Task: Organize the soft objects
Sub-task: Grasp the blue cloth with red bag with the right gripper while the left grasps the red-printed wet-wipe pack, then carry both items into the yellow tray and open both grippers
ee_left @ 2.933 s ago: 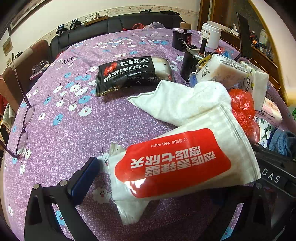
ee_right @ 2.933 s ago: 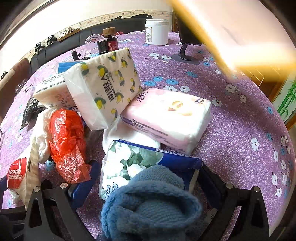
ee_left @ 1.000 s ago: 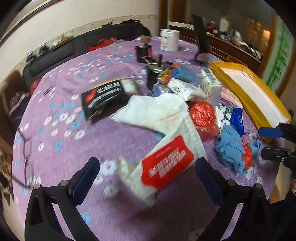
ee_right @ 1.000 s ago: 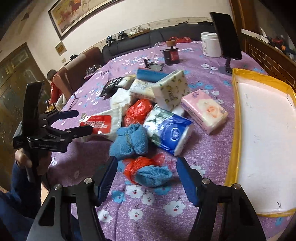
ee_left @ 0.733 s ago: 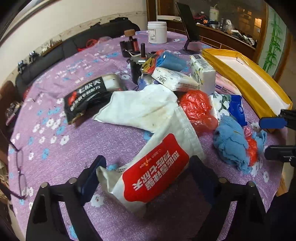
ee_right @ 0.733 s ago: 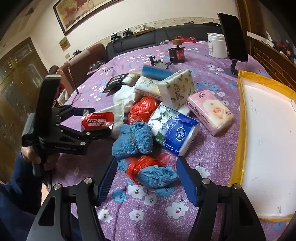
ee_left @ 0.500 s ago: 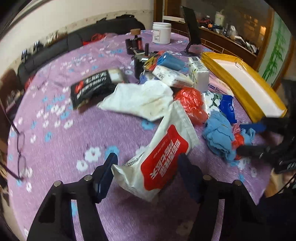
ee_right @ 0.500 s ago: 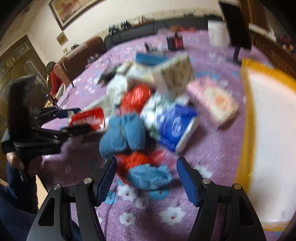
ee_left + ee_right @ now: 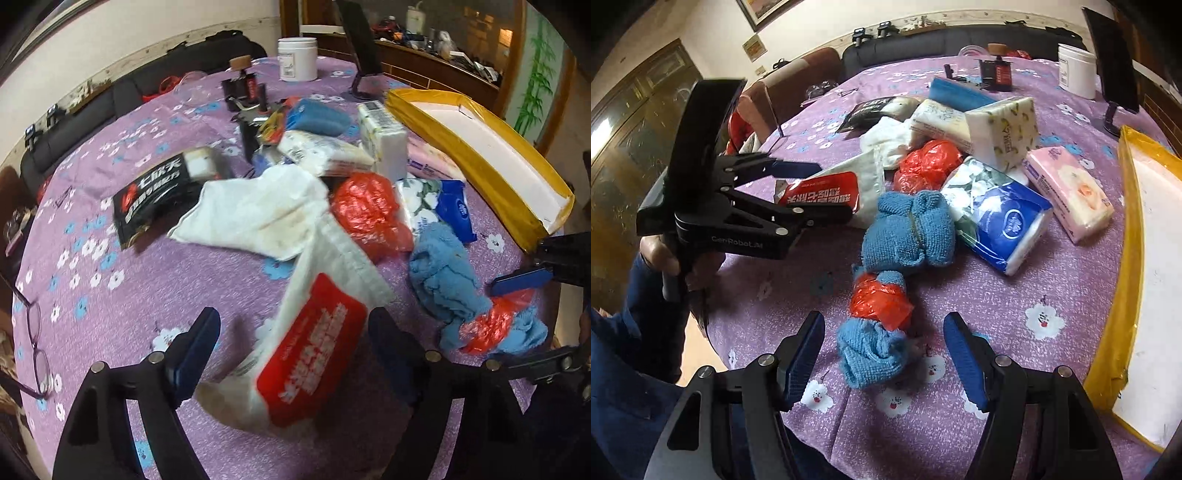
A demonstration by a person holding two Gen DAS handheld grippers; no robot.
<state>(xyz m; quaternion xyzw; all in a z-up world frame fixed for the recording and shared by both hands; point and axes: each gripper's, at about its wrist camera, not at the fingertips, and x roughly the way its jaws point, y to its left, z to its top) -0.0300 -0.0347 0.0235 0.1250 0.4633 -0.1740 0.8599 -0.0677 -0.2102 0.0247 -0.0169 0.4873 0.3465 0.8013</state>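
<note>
My left gripper (image 9: 293, 345) is open, its blue pads on either side of a white wet-wipe pack with a red label (image 9: 314, 347); it also shows in the right wrist view (image 9: 816, 188). My right gripper (image 9: 884, 356) is open around a small blue cloth wrapped with red plastic (image 9: 877, 328). A larger blue towel (image 9: 908, 229) lies just beyond it. A red plastic bag (image 9: 929, 162), a white cloth (image 9: 255, 210), a blue tissue pack (image 9: 1001, 214), a pink tissue pack (image 9: 1067, 192) and a lemon-print tissue pack (image 9: 1004, 129) form a pile.
A yellow-rimmed white tray (image 9: 1152, 258) lies at the right. A black snack bag (image 9: 155, 188), glasses (image 9: 35, 354), a white jar (image 9: 1075, 70), a phone stand (image 9: 1115, 62) and small bottles (image 9: 243, 88) stand on the purple flowered tablecloth (image 9: 1015, 306).
Both grippers pulled back from the pile, then came in again. My left jaws now straddle the wet-wipe pack; my right gripper has lowered around the small blue cloth.
</note>
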